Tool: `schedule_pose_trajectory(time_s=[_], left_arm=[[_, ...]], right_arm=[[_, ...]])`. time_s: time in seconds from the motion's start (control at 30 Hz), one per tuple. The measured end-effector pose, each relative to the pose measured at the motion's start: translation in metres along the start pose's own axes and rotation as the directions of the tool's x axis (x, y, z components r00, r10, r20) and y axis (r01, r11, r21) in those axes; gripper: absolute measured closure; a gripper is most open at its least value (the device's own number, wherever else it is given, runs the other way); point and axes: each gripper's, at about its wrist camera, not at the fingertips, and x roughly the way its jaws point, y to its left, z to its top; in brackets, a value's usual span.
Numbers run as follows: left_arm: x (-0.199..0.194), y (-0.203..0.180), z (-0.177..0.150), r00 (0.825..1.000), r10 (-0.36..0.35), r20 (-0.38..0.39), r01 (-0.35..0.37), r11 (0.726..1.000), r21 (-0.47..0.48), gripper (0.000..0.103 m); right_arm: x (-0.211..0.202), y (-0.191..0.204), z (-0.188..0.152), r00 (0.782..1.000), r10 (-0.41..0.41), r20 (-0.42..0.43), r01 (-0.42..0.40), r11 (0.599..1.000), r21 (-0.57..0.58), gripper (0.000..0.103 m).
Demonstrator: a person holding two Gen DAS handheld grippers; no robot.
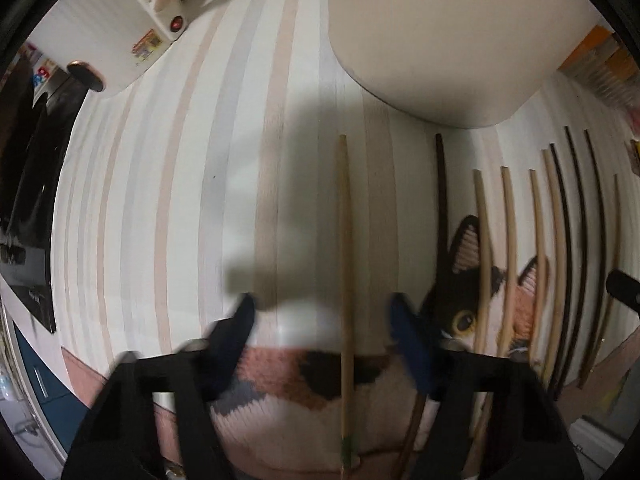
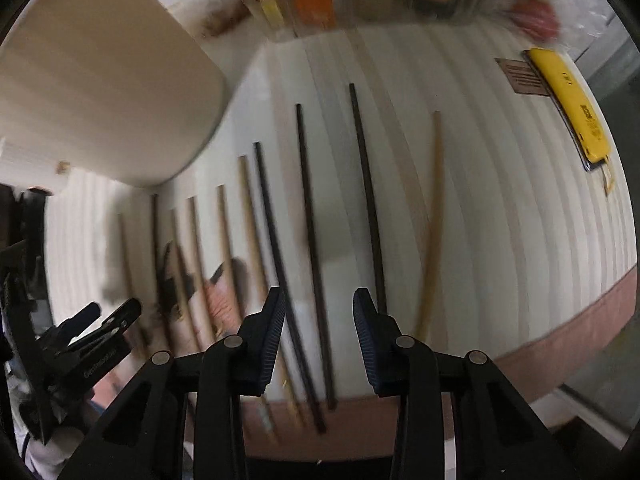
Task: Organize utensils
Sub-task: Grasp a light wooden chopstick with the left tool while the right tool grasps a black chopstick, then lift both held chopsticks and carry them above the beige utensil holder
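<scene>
The left gripper (image 1: 322,312) hangs partly open astride a pale chopstick (image 1: 343,240), its fingers (image 1: 404,332) clear of the stick. The right gripper (image 2: 319,312) likewise brackets a dark chopstick (image 2: 310,240) without pressing it. Both sticks lie flat on the striped surface (image 1: 160,200) in a row; a large cream container (image 1: 432,40) stands beyond. Judged step: picking up. Next comes closing squarely on each thin stick.

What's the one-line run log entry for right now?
left gripper: open over light chopstick | right gripper: open over dark chopstick | nothing held
</scene>
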Motion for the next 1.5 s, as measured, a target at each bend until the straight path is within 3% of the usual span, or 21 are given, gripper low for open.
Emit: schedule_pose_trajectory(time_s=[0.1, 0.17, 0.2, 0.23, 0.33, 0.37, 0.63, 0.8, 0.93, 1.07, 1.5], left_arm=[[-0.006, 0.0, 0.001, 0.999, -0.032, 0.021, 0.032, 0.999, 0.001, 0.071], [-0.01, -0.002, 0.001, 0.999, -0.041, 0.021, 0.041, 0.999, 0.015, 0.093], [-0.011, -0.003, 0.002, 0.999, -0.023, 0.023, 0.022, 0.999, 0.031, 0.096], [-0.012, -0.003, 0.002, 1.0, -0.012, 0.023, 0.011, 0.999, 0.042, 0.097], [-0.016, 0.004, 0.0, 1.0, -0.004, 0.014, 0.003, 0.999, 0.042, 0.098], [-0.017, 0.007, -0.001, 1.0, -0.004, 0.011, 0.003, 0.999, 0.041, 0.098], [-0.036, 0.046, -0.029, 1.0, -0.002, -0.031, 0.002, 1.0, 0.016, 0.098], [-0.041, 0.051, -0.04, 1.0, -0.002, -0.029, 0.003, 1.0, 0.01, 0.098], [-0.041, 0.046, -0.043, 1.0, 0.002, -0.026, -0.002, 1.0, 0.021, 0.098], [-0.033, 0.047, -0.03, 1.0, 0.001, -0.022, 0.0, 1.0, 0.025, 0.098], [-0.027, 0.04, 0.007, 1.0, 0.013, 0.002, -0.013, 0.998, 0.062, 0.098]], right_arm=[[0.017, 0.002, 0.012, 0.999, -0.028, -0.023, 0.028, 1.0, -0.01, 0.065], [0.027, 0.004, 0.019, 0.998, -0.056, -0.04, 0.055, 0.998, -0.021, 0.066], [0.033, 0.005, 0.021, 0.997, -0.065, -0.051, 0.063, 0.998, -0.031, 0.066], [0.037, 0.007, 0.022, 0.995, -0.073, -0.06, 0.071, 0.997, -0.038, 0.072], [0.042, 0.008, 0.017, 0.992, -0.109, -0.069, 0.105, 0.992, -0.063, 0.096], [0.043, 0.007, 0.013, 0.989, -0.13, -0.075, 0.124, 0.989, -0.076, 0.097], [0.048, -0.015, -0.036, 0.974, -0.164, -0.154, 0.154, 0.985, -0.073, 0.097], [0.054, -0.022, -0.042, 0.968, -0.183, -0.174, 0.171, 0.982, -0.08, 0.097], [0.059, -0.01, -0.032, 0.96, -0.205, -0.192, 0.19, 0.978, -0.091, 0.096], [0.064, -0.003, -0.004, 0.952, -0.22, -0.214, 0.204, 0.974, -0.093, 0.096], [0.068, 0.018, 0.034, 0.932, -0.291, -0.218, 0.271, 0.956, -0.115, 0.095]])
